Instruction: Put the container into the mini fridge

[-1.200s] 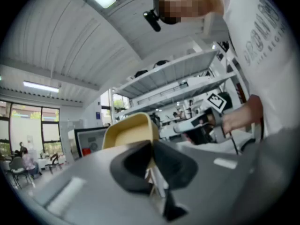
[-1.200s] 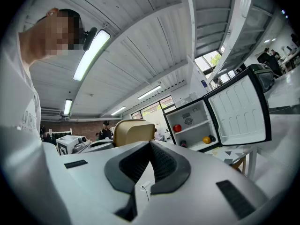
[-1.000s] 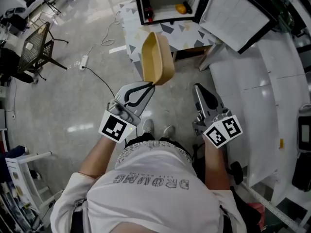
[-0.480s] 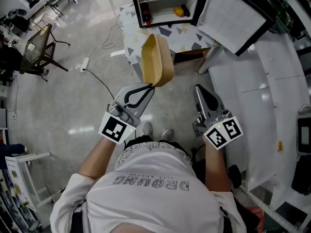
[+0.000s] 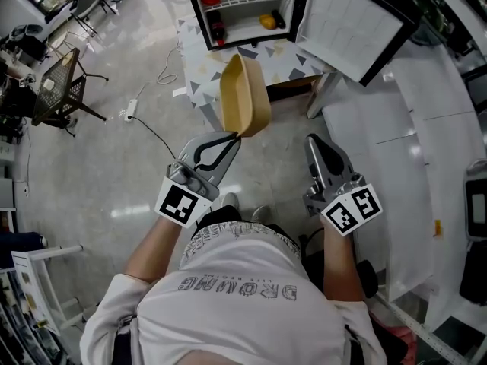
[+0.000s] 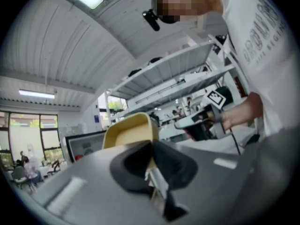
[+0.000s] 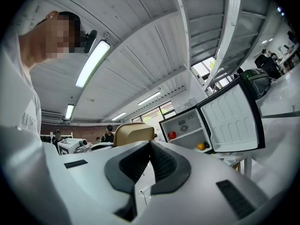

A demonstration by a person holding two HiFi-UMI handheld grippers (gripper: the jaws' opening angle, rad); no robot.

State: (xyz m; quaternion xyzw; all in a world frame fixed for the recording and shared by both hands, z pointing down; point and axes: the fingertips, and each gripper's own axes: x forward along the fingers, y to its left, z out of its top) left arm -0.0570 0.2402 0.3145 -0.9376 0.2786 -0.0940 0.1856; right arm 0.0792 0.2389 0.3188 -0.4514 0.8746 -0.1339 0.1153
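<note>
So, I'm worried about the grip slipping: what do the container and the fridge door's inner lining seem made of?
Container: likely moulded plastic, matte tan, judging by its smooth, even, thin walls; a fibre composite is possible. Door lining: white plastic, slightly glossy, with moulded ribs.

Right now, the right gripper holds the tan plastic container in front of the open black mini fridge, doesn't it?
Not quite: the left gripper holds the tan plastic container, as the head view shows. The right gripper is shut and empty. The black mini fridge does stand open ahead.
</note>
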